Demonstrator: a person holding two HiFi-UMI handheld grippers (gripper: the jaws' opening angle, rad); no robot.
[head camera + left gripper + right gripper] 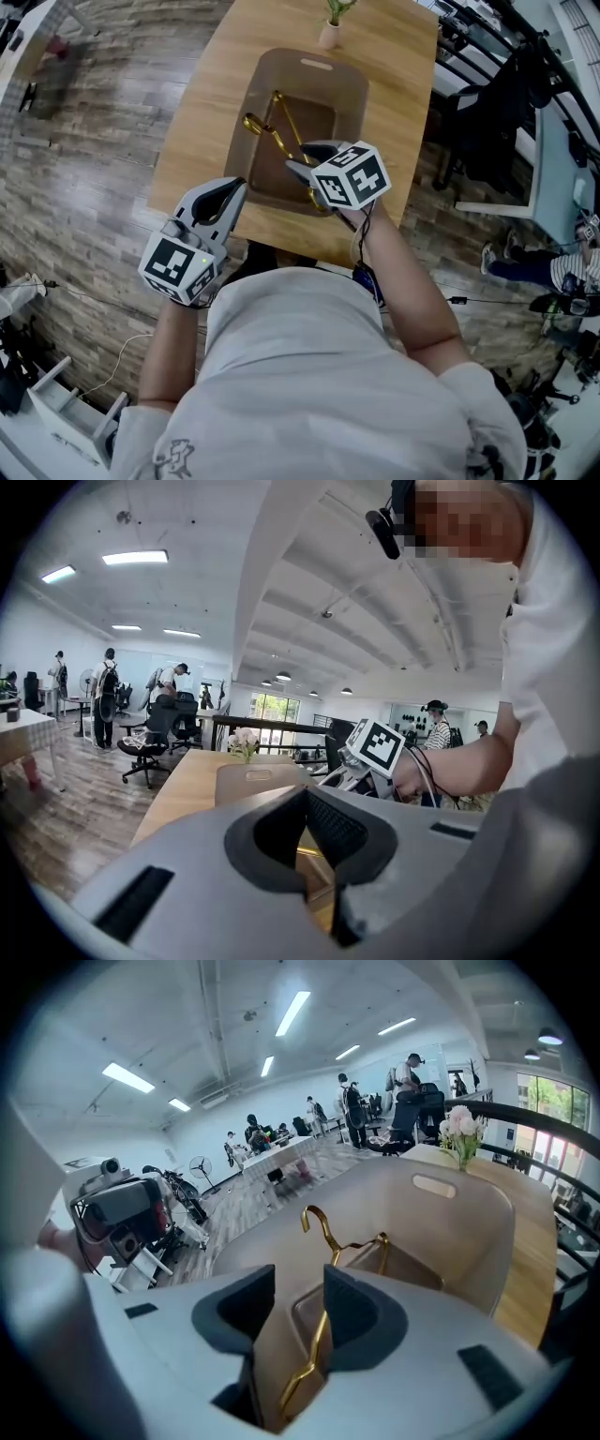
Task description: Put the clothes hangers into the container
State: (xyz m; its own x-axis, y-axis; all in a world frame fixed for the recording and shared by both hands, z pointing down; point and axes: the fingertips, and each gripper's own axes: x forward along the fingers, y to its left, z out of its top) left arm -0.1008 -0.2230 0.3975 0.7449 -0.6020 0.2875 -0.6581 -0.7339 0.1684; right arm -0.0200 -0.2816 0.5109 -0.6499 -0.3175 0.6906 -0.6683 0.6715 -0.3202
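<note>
Right gripper (298,1283) hovers above the brown container (450,1232) at mid-frame, jaws spread and pinching nothing, since we judge the gold clothes hanger (322,1327) already delivered: it leans inside against the wall, hook up. Left gripper (302,808), pressed together and empty, idles lower left.

The container (352,80) fills the middle of the bench (192,141) and is open at the top. Inside it a gold hanger (281,127) slants from the left wall towards the near right, its hook up by the left rim, so that side is crowded. The far right of the floor lies bare. The right gripper (307,160) hangs over the near right part of the opening. The left gripper (229,190) is near left, just off the container. Bare bench runs along both sides. A small vase (329,36) stands at the far edge.
</note>
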